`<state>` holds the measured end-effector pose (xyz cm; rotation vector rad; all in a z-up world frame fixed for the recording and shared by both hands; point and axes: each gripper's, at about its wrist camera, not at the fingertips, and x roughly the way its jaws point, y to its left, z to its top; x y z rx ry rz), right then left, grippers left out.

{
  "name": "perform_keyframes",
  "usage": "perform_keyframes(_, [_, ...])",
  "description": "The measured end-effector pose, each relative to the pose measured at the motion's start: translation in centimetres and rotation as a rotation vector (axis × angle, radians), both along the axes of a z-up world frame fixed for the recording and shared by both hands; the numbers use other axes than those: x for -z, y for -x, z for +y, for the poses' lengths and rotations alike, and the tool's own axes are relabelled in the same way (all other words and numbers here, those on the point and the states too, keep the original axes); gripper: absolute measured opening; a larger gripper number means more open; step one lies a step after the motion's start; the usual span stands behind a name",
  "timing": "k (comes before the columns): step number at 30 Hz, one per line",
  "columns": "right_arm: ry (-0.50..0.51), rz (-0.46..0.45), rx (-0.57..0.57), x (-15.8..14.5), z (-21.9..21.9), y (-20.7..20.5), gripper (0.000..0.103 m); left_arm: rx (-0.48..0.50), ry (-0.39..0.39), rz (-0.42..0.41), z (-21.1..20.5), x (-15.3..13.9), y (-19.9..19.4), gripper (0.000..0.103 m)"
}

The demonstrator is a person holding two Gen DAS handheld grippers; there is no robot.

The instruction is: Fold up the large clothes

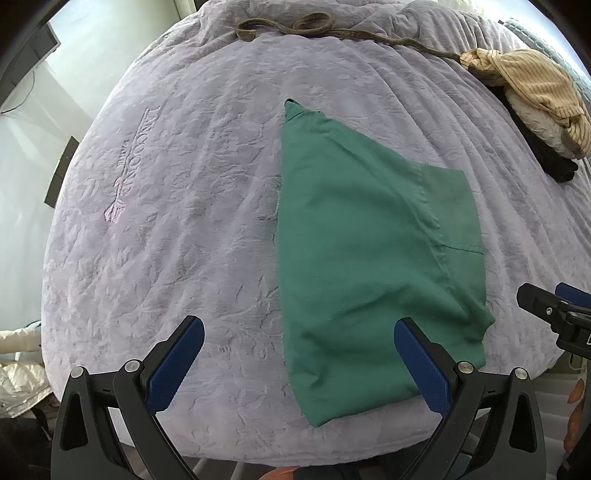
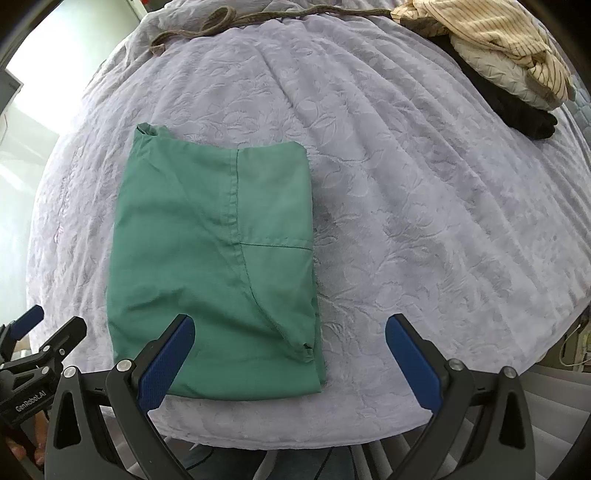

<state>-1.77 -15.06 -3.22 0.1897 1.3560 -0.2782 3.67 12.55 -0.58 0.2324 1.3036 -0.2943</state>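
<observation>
A green garment [image 1: 354, 251] lies folded flat on the lilac bedspread [image 1: 177, 229], near its front edge. It also shows in the right wrist view [image 2: 207, 273]. My left gripper [image 1: 299, 328] is open and empty, held above the garment's near left edge. My right gripper [image 2: 290, 326] is open and empty, held above the garment's near right corner. The right gripper's tips show at the right edge of the left wrist view [image 1: 554, 299]. The left gripper's tips show at the left edge of the right wrist view [image 2: 48, 328].
A pile of striped tan, white and black clothes [image 1: 535, 107] lies at the far right of the bed; it also shows in the right wrist view [image 2: 502, 62]. A brown cord [image 1: 306, 27] lies along the far edge. The bed's front edge [image 2: 295, 432] is just below the grippers.
</observation>
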Motion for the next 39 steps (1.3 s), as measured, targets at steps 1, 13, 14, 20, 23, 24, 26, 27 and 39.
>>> perform_keyframes(1, [0.004, 0.0, -0.002, -0.02, 0.06, 0.0, 0.103, 0.001, -0.004, -0.001, 0.02, -0.01, 0.02, 0.103])
perform_keyframes(13, [0.009, 0.0, 0.002, -0.04, 0.19, 0.17, 0.103, 0.011, -0.023, -0.025, -0.27, -0.42, 0.06, 0.103])
perform_keyframes(14, [0.011, 0.0, 0.003, -0.04, 0.17, 0.16, 0.103, 0.011, -0.024, -0.026, -0.3, -0.41, 0.08, 0.103])
perform_keyframes(20, [0.009, 0.0, 0.002, -0.07, 0.14, 0.16, 0.103, 0.012, -0.025, -0.026, -0.34, -0.41, 0.08, 0.103])
perform_keyframes(23, [0.011, 0.0, 0.002, -0.08, 0.16, 0.16, 0.103, 0.011, -0.024, -0.028, -0.3, -0.42, 0.05, 0.103])
perform_keyframes(24, [0.01, 0.0, 0.002, -0.08, 0.18, 0.17, 0.103, 0.01, -0.025, -0.031, -0.33, -0.45, 0.09, 0.103])
perform_keyframes(26, [0.011, 0.0, 0.001, -0.09, 0.18, 0.18, 0.103, 0.01, -0.025, -0.035, -0.27, -0.49, 0.06, 0.103])
perform_keyframes(27, [0.009, 0.0, 0.002, -0.09, 0.21, 0.19, 0.103, 0.01, -0.024, -0.035, -0.19, -0.51, -0.05, 0.103])
perform_keyframes(39, [0.006, 0.002, -0.001, -0.03, 0.69, 0.21, 0.103, -0.013, -0.03, -0.045, 0.23, -0.45, -0.09, 0.103])
